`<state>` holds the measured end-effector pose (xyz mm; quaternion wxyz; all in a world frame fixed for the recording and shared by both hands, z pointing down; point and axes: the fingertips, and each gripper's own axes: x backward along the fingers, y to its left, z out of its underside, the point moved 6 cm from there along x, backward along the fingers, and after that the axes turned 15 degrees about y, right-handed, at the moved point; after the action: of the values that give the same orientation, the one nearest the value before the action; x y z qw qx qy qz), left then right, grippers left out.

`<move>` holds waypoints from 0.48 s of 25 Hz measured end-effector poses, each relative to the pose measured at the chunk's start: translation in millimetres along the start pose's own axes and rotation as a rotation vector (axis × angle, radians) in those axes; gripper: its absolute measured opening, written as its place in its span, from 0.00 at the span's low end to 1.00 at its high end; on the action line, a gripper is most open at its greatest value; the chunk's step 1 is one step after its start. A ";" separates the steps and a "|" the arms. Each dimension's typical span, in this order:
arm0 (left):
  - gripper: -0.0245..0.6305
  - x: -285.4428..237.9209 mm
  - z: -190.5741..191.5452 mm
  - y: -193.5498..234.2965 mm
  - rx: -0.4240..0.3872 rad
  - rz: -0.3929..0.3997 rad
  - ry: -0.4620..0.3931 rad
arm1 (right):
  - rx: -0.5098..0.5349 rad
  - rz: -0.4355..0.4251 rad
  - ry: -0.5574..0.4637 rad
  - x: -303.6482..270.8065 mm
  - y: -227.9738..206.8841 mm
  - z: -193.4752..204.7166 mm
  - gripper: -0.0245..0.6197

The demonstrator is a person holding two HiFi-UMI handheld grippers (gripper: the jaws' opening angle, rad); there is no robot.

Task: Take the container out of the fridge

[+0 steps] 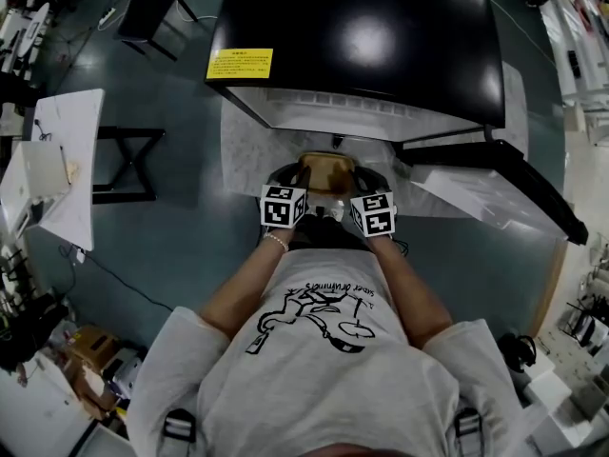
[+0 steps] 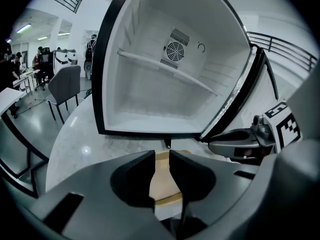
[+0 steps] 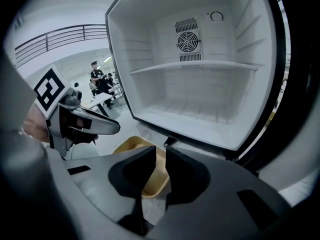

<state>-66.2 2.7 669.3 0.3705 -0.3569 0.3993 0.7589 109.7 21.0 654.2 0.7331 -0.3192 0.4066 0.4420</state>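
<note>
A tan, open container (image 1: pixel 328 169) is held between my two grippers just in front of the open black mini fridge (image 1: pixel 362 36). My left gripper (image 1: pixel 303 183) is shut on its left rim, and the tan wall shows in the narrow gap of the left gripper (image 2: pixel 161 158). My right gripper (image 1: pixel 354 185) is shut on the opposite rim; the container (image 3: pixel 142 166) sits under and left of the right gripper (image 3: pixel 160 156). The fridge interior (image 3: pixel 200 84) is white and bare, with one shelf (image 2: pixel 165 69). Each gripper view shows the other gripper beside the container.
The fridge stands on a pale marble table (image 1: pixel 243 150). Its door (image 1: pixel 495 174) swings open to the right. White desks (image 1: pixel 67 160) and a black stand (image 1: pixel 124 165) are at the left, a chair (image 2: pixel 65 86) and people stand farther off.
</note>
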 end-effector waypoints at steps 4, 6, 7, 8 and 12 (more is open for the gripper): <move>0.18 11.3 -12.2 -8.8 -0.015 0.024 -0.039 | 0.012 -0.001 -0.038 13.7 0.1 -11.6 0.15; 0.17 16.7 -17.4 -13.4 -0.031 0.033 -0.055 | 0.012 -0.002 -0.057 20.5 0.0 -16.5 0.15; 0.17 19.8 -19.6 -15.6 -0.039 0.037 -0.062 | 0.012 -0.003 -0.065 24.0 0.2 -18.4 0.15; 0.17 23.0 -22.0 -17.9 -0.044 0.041 -0.070 | 0.011 -0.004 -0.073 27.5 0.5 -20.2 0.15; 0.16 37.2 -33.5 -27.6 -0.057 0.063 -0.114 | 0.008 -0.010 -0.111 42.6 0.8 -28.5 0.15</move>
<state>-52.0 -4.9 614.4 0.3584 -0.3108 0.3669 0.8002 111.9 14.3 603.4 0.7579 -0.2932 0.3657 0.4538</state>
